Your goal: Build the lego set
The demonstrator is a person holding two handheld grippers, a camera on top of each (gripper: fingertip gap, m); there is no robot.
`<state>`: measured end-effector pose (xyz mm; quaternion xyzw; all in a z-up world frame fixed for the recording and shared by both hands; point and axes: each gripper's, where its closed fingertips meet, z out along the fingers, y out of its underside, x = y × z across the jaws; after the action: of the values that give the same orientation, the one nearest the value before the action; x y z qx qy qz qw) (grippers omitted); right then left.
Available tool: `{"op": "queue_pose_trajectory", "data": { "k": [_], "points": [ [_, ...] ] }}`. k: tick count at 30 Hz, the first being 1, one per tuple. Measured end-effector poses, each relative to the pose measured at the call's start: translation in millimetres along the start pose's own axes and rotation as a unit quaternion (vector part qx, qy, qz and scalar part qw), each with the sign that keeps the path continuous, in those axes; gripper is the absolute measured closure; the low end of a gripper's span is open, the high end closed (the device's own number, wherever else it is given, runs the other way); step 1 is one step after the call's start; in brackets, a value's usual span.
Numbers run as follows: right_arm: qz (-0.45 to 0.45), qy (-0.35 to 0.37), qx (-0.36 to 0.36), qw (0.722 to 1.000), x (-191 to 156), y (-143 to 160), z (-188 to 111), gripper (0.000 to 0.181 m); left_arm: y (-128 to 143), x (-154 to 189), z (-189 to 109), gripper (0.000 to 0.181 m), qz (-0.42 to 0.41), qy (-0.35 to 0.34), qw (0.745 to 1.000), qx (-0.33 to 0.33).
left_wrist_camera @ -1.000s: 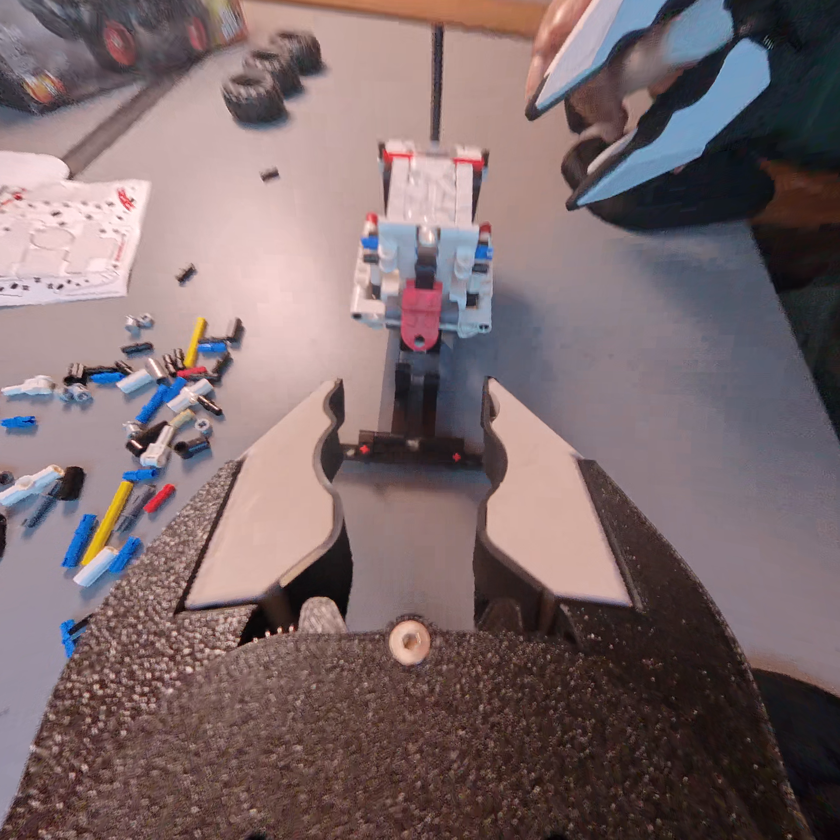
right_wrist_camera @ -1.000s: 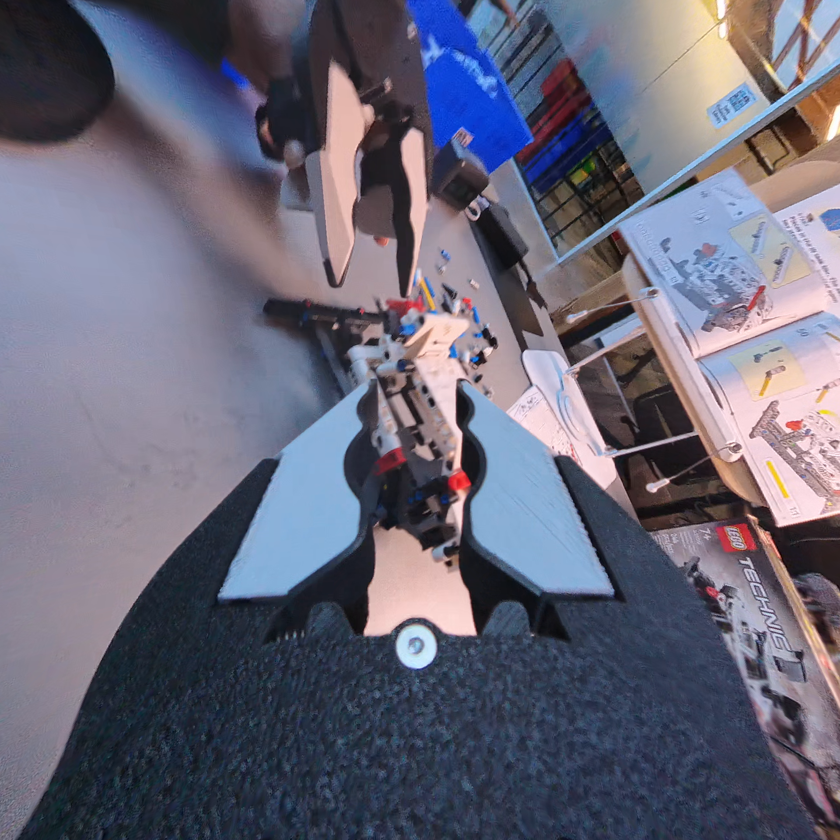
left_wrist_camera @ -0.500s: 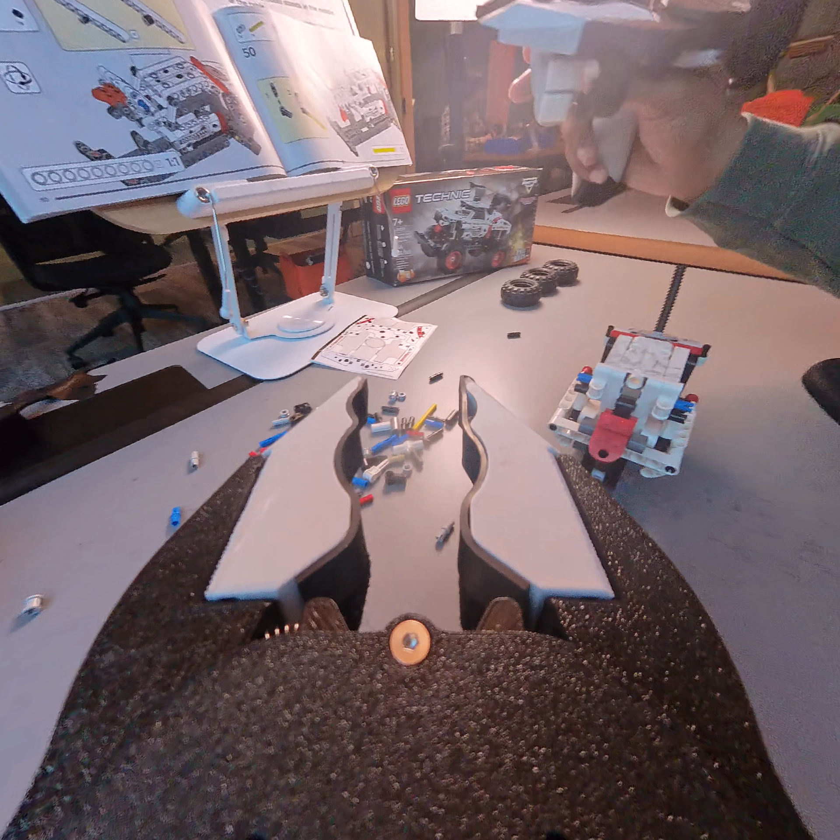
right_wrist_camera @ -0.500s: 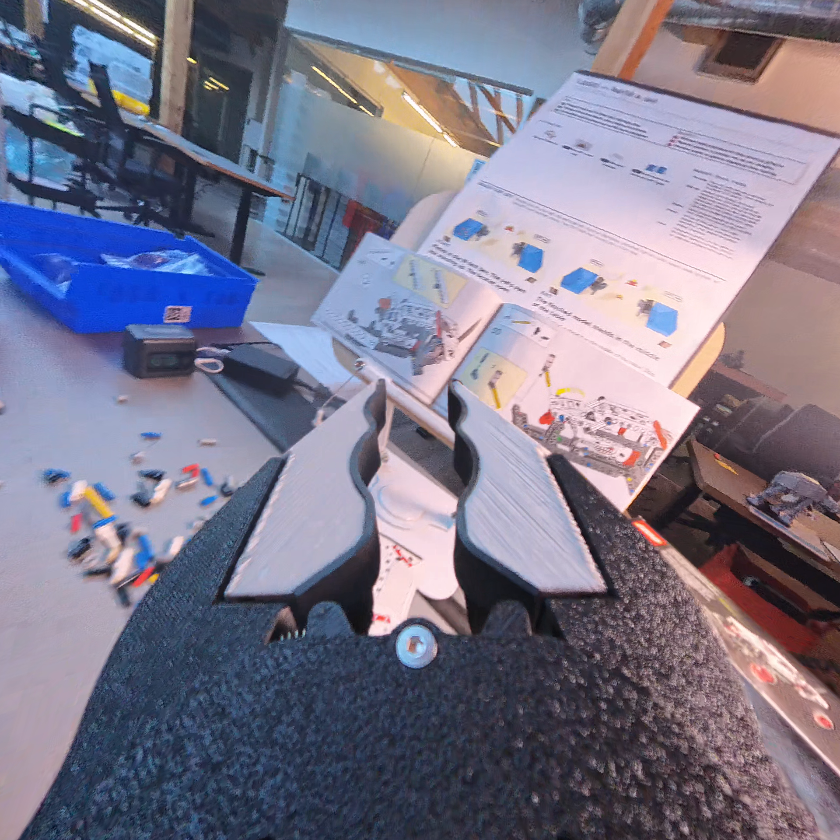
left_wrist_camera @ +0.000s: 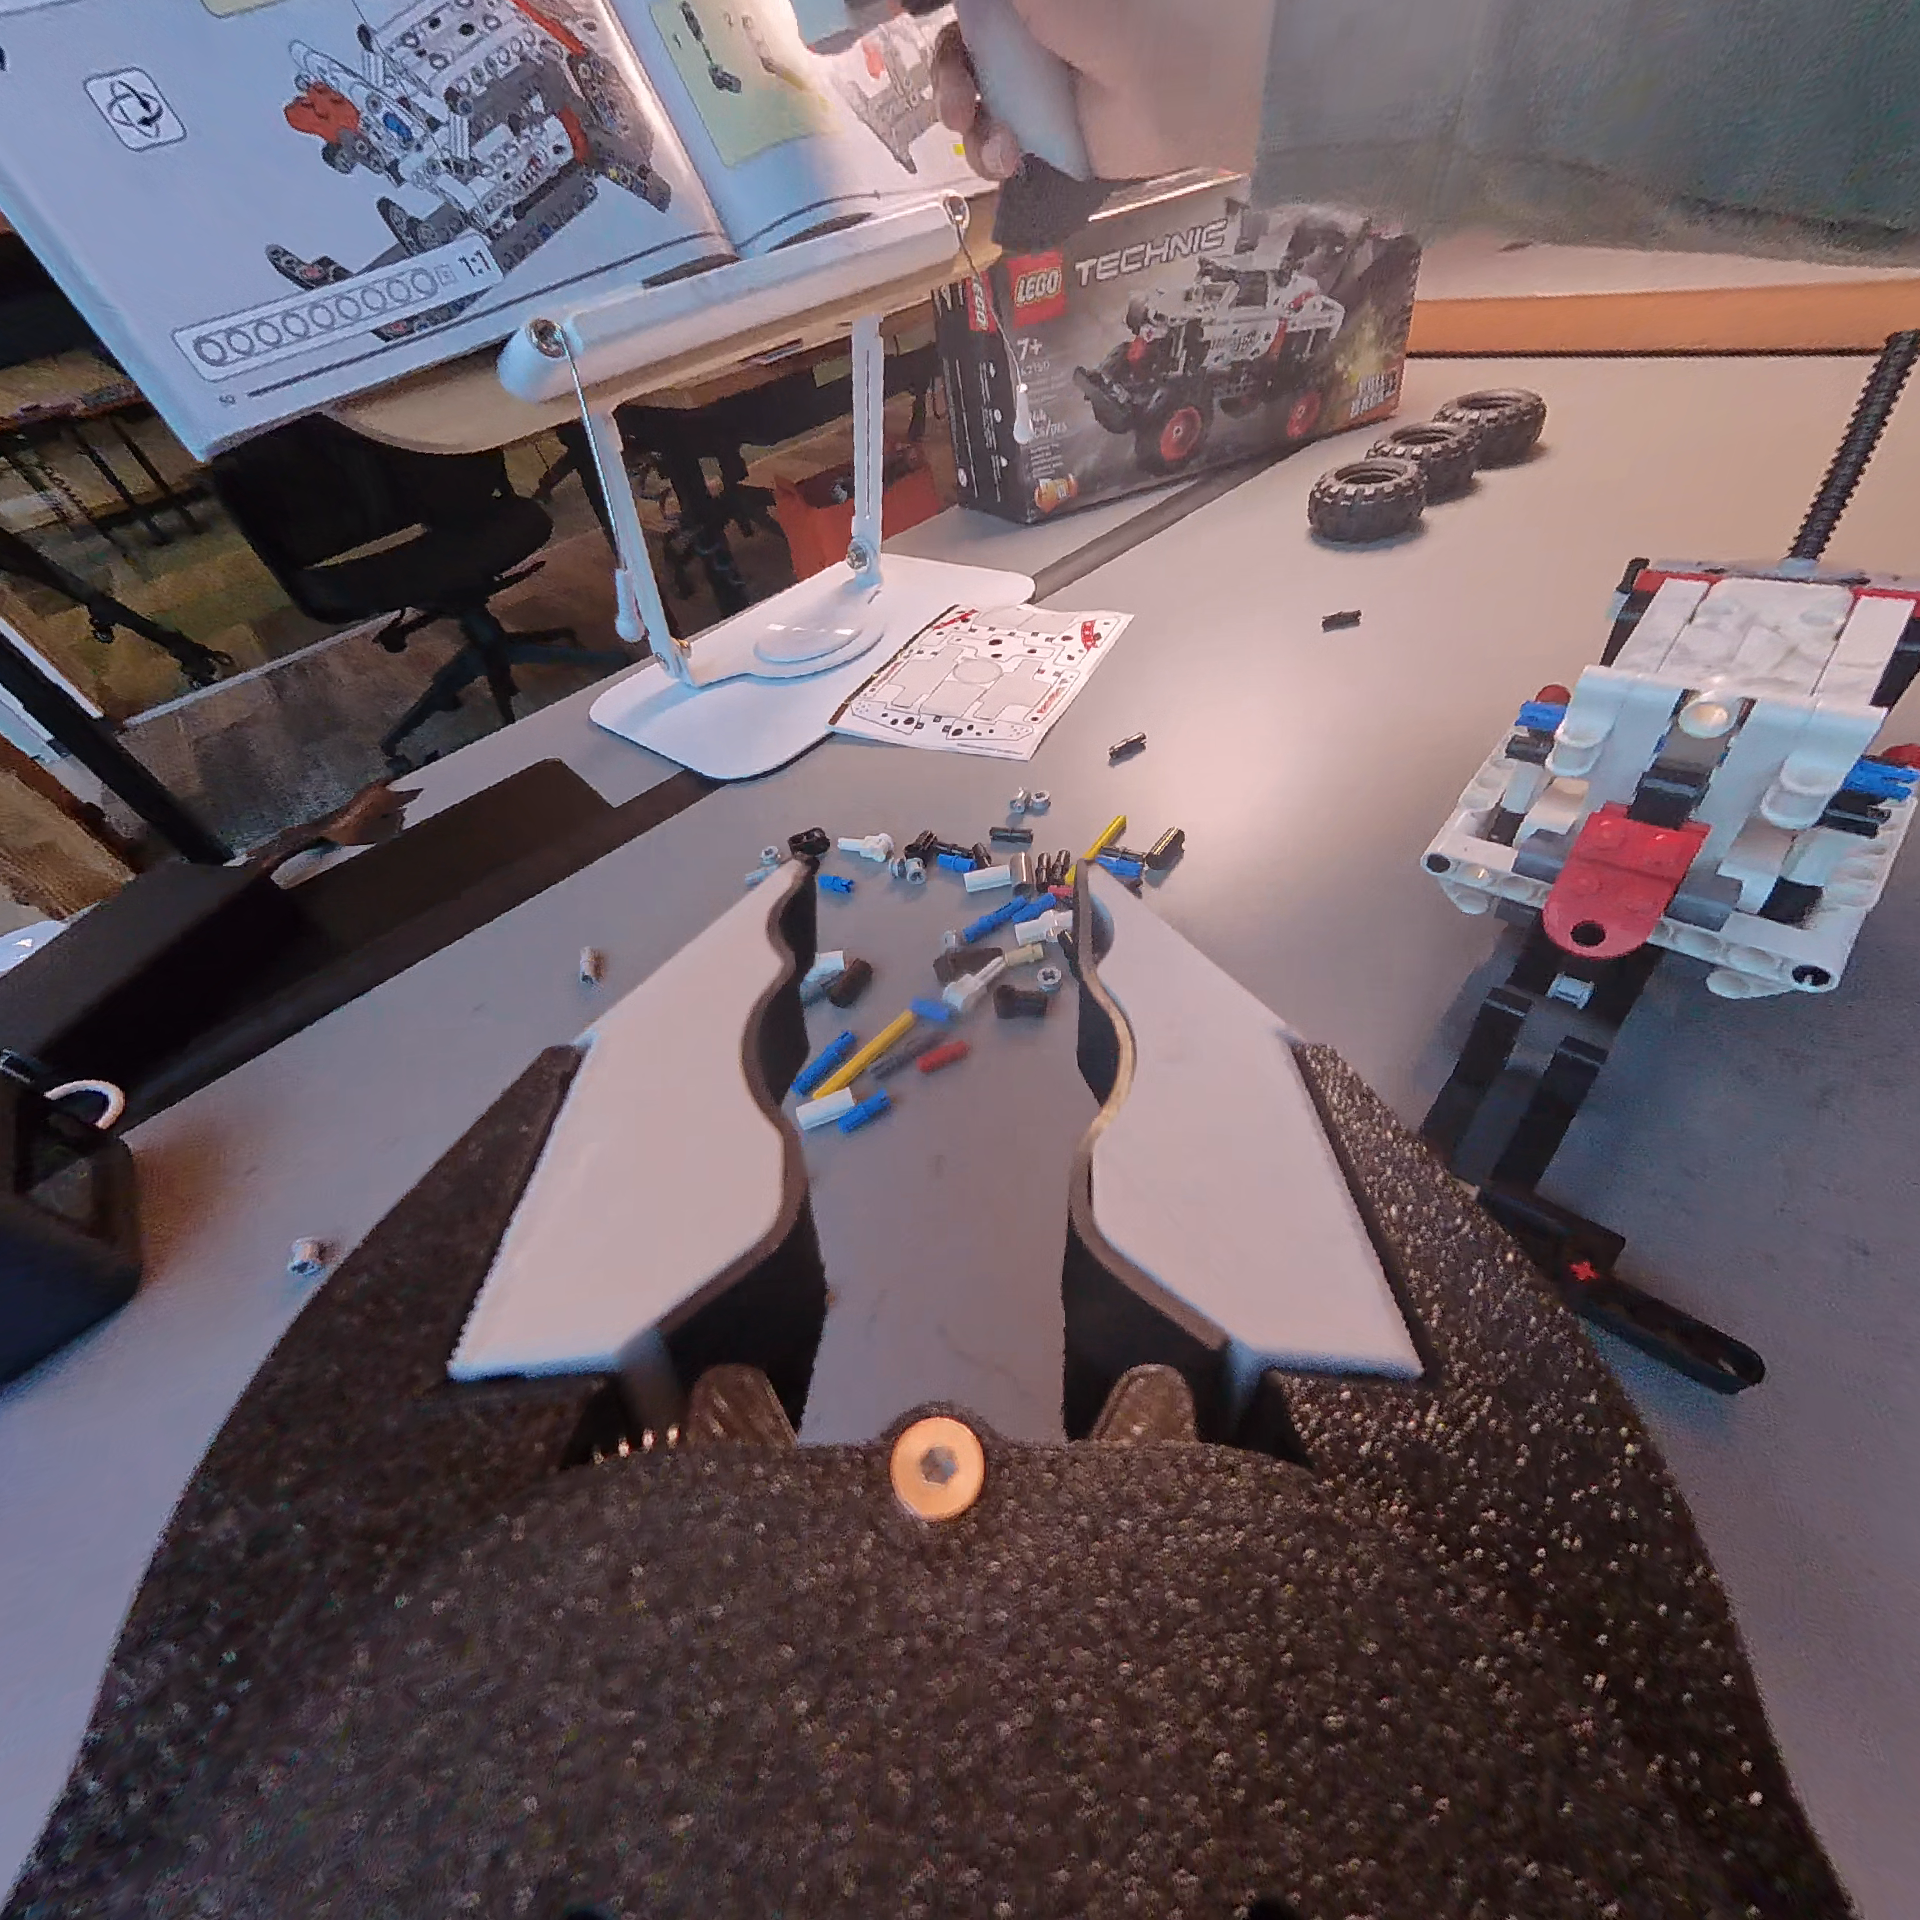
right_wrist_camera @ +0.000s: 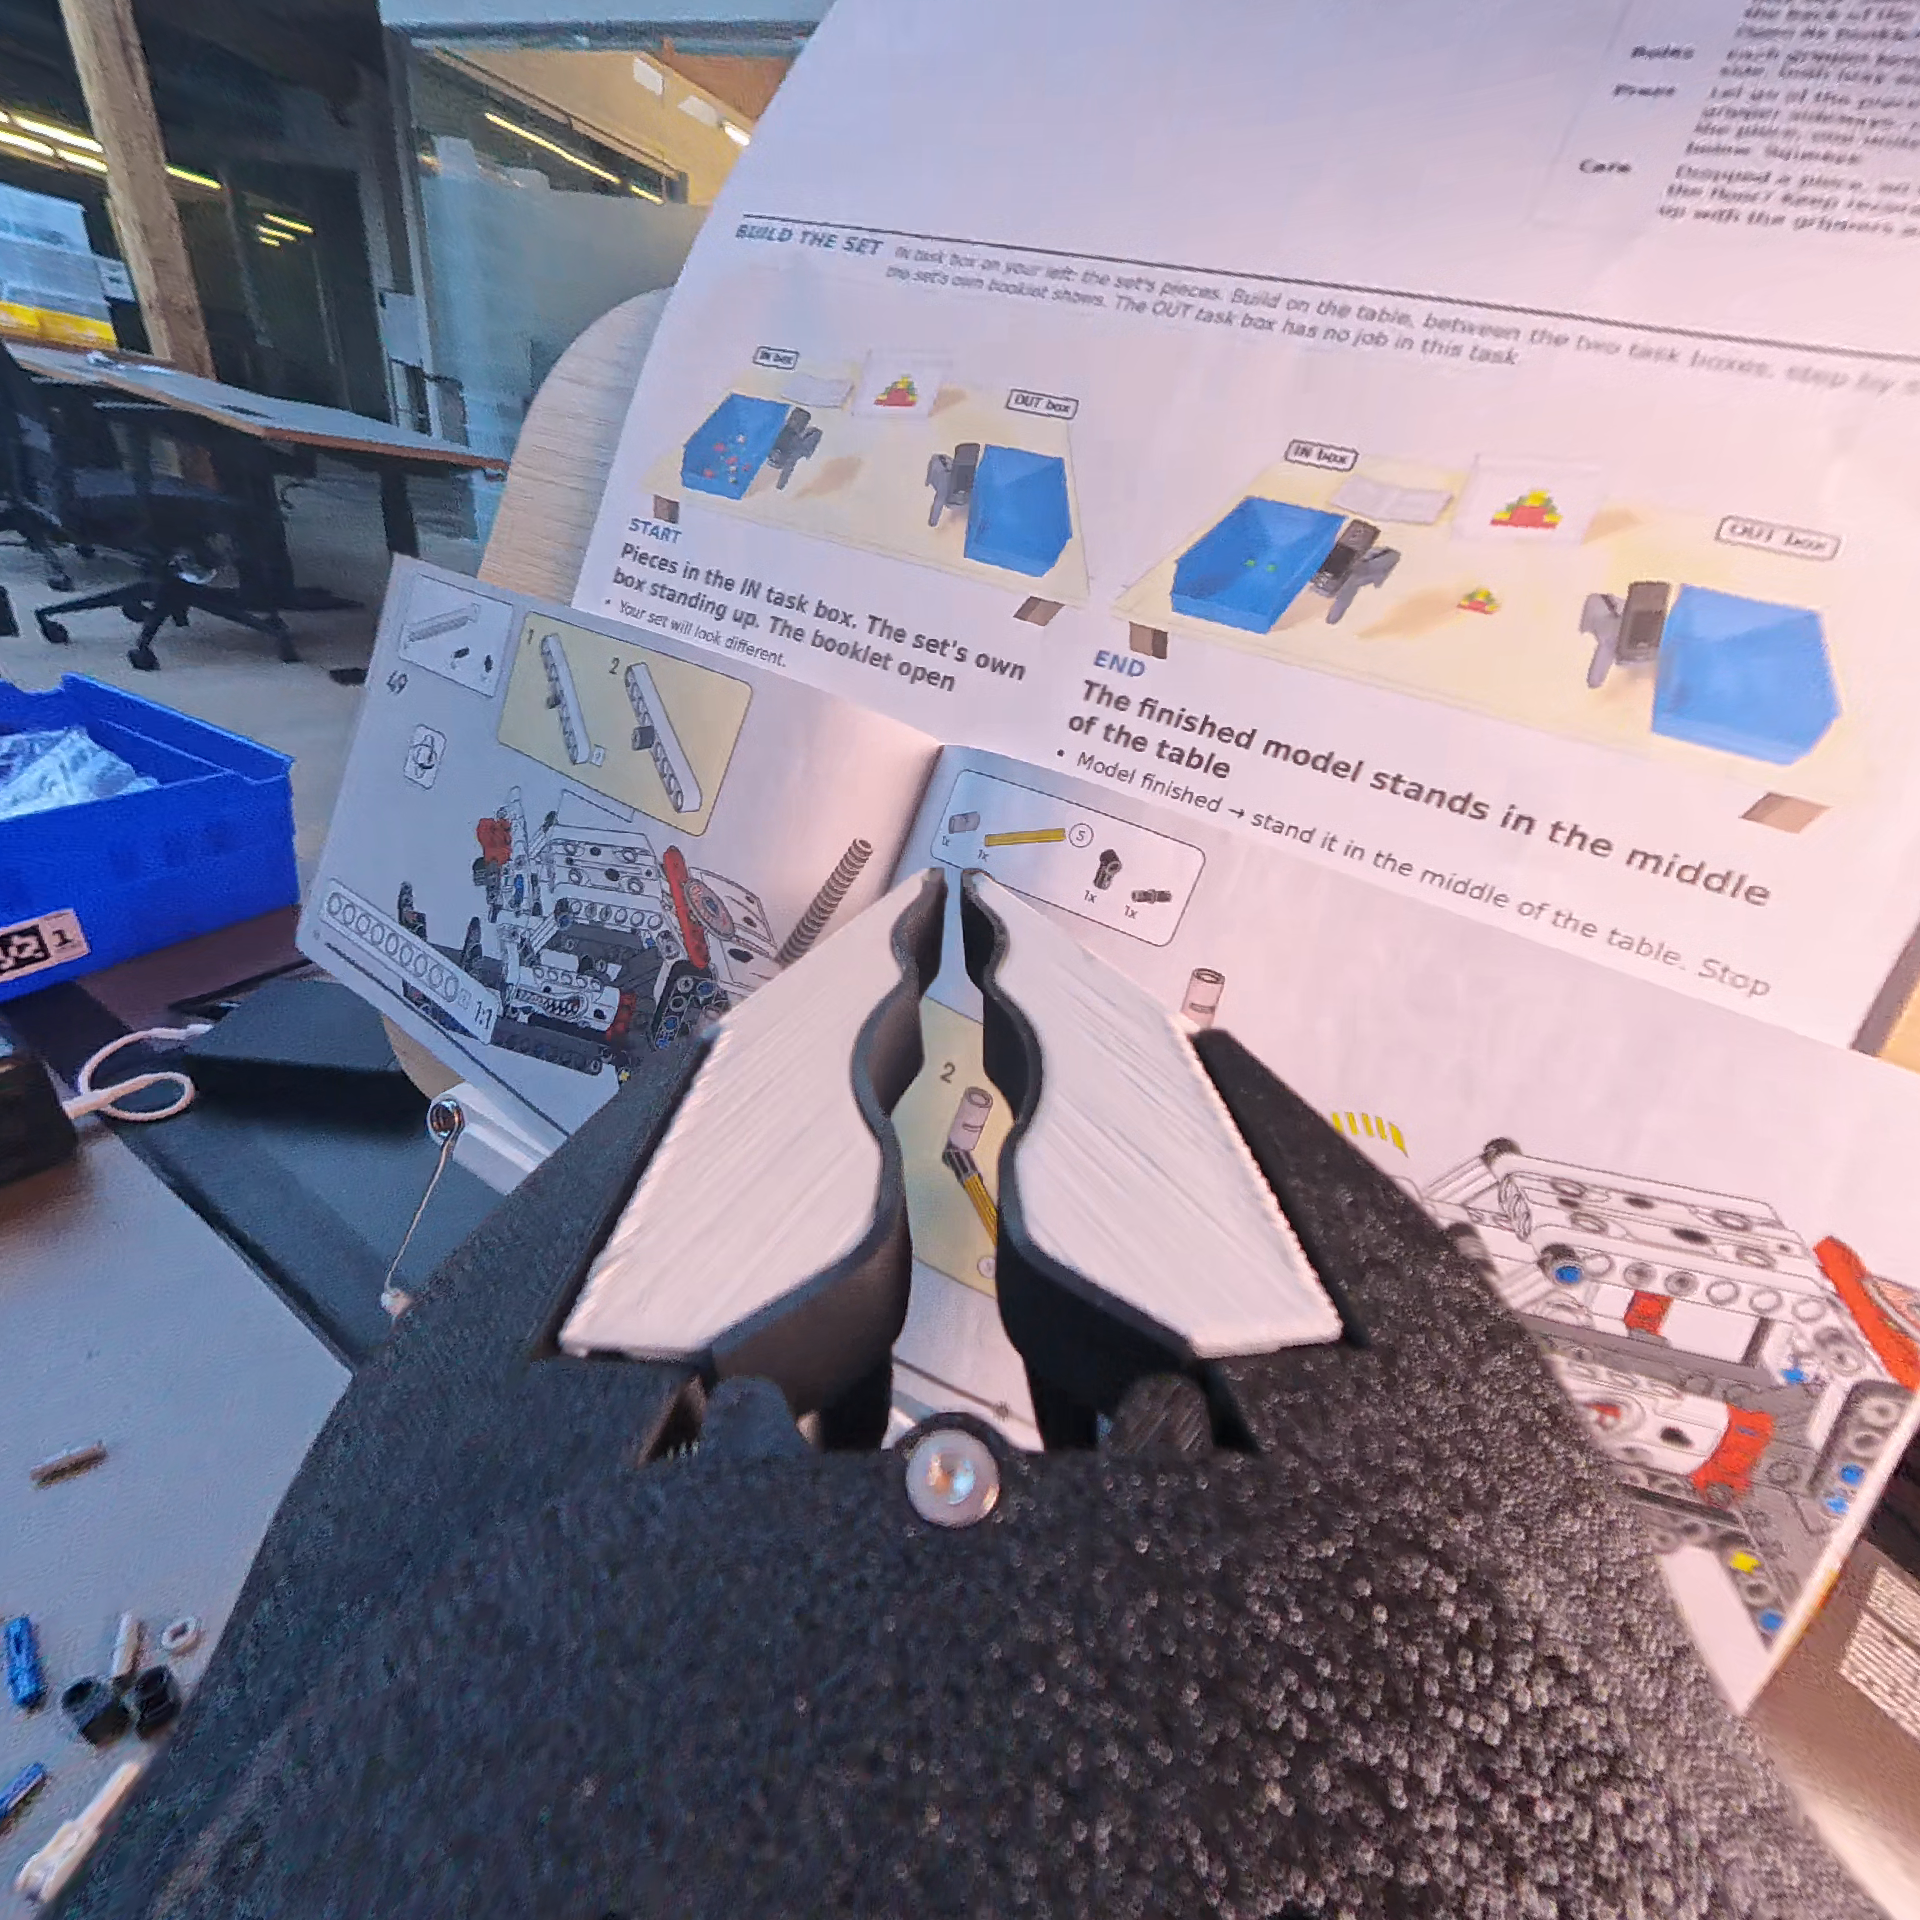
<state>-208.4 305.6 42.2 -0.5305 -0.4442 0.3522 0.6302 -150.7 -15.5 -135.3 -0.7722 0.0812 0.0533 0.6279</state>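
Observation:
The part-built white, black and red lego model (left_wrist_camera: 1683, 831) stands on the grey table (left_wrist_camera: 1299, 790) to the right, with a long black beam (left_wrist_camera: 1621, 1299) at its near end. My left gripper (left_wrist_camera: 943, 878) is open and empty, just above a pile of small loose parts (left_wrist_camera: 935, 997). My right gripper (right_wrist_camera: 953, 883) is shut with nothing between its fingers. It is raised, with its tips at the centre fold of the open instruction booklet (right_wrist_camera: 623, 831). The booklet also shows in the left wrist view (left_wrist_camera: 416, 156), on a white stand (left_wrist_camera: 727, 686).
The lego box (left_wrist_camera: 1174, 343), black tyres (left_wrist_camera: 1423, 457) and a sticker sheet (left_wrist_camera: 987, 675) lie at the back of the table. A hand (left_wrist_camera: 1039, 94) is up by the booklet. A blue bin (right_wrist_camera: 135, 831) stands at left, a poster (right_wrist_camera: 1351, 416) behind the booklet. My hands' fingertips stand some 35 centimeters from each other.
The right gripper let go of the model, rose to the booklet and closed. The left gripper swung left from the model's black beam to the parts pile and is open wider than half a second ago.

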Motion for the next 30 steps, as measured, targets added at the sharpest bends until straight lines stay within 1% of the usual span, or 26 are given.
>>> {"op": "queue_pose_trajectory", "data": {
  "k": [6, 9, 12, 13, 14, 15, 16, 18, 19, 20, 21, 22, 23, 25, 26, 28, 29, 30],
  "points": [
    [0.010, 0.008, -0.003, 1.000, 8, 9, 3, 0.181, 3, 9, 3, 0.135, 0.031, 0.006, 0.999, -0.015],
    [0.004, 0.023, -0.011, 1.000, 17, 11, -3, 0.181, 7, 12, 5, 0.135, 0.040, 0.009, 0.999, -0.023],
    [0.024, 0.026, -0.022, 0.999, 27, 17, -15, 0.181, 6, 13, 5, 0.135, 0.037, 0.013, 0.999, -0.021],
    [0.028, 0.013, -0.020, 0.999, 25, 15, -22, 0.181, 6, 13, 5, 0.135, 0.037, 0.013, 0.999, -0.022],
    [0.028, -0.020, -0.015, 0.999, 15, 11, -31, 0.180, 7, 13, 5, 0.135, 0.036, 0.013, 0.999, -0.023],
    [0.020, -0.079, -0.016, 0.997, -5, 8, -42, 0.176, 7, 12, 5, 0.135, 0.036, 0.012, 0.999, -0.023],
    [0.010, -0.155, -0.031, 0.987, -32, 8, -59, 0.170, 7, 12, 5, 0.135, 0.034, 0.013, 0.999, -0.023],
    [-0.004, -0.296, -0.107, 0.949, -87, 22, -106, 0.148, 7, 11, 4, 0.135, 0.031, 0.012, 0.999, -0.023],
    [-0.009, -0.365, -0.150, 0.919, -115, 31, -137, 0.136, 7, 11, 4, 0.135, 0.030, 0.013, 0.999, -0.023],
    [-0.020, -0.431, -0.193, 0.881, -140, 40, -172, 0.127, 7, 11, 5, 0.135, 0.028, 0.014, 0.999, -0.023],
    [-0.050, -0.478, -0.227, 0.847, -161, 50, -205, 0.119, 8, 11, 6, 0.136, 0.026, 0.016, 0.999, -0.024],
    [-0.094, -0.506, -0.252, 0.819, -177, 61, -233, 0.115, 9, 12, 7, 0.136, 0.025, 0.018, 0.999, -0.026],
    [-0.136, -0.524, -0.273, 0.795, -192, 72, -256, 0.113, 10, 13, 8, 0.135, 0.025, 0.019, 0.999, -0.028],
    [-0.185, -0.544, -0.313, 0.756, -220, 92, -290, 0.109, 11, 15, 9, 0.135, 0.028, 0.022, 0.999, -0.031],
    [-0.211, -0.543, -0.332, 0.742, -229, 104, -299, 0.106, 11, 16, 10, 0.135, 0.030, 0.023, 0.999, -0.032],
    [-0.276, -0.531, -0.367, 0.712, -235, 130, -309, 0.100, 11, 19, 10, 0.136, 0.040, 0.023, 0.998, -0.034],
    [-0.290, -0.529, -0.377, 0.703, -237, 139, -311, 0.101, 11, 20, 9, 0.136, 0.047, 0.021, 0.998, -0.036],
    [-0.295, -0.526, -0.383, 0.700, -239, 143, -311, 0.108, 11, 20, 8, 0.136, 0.055, 0.018, 0.998, -0.039]
  ]
}}
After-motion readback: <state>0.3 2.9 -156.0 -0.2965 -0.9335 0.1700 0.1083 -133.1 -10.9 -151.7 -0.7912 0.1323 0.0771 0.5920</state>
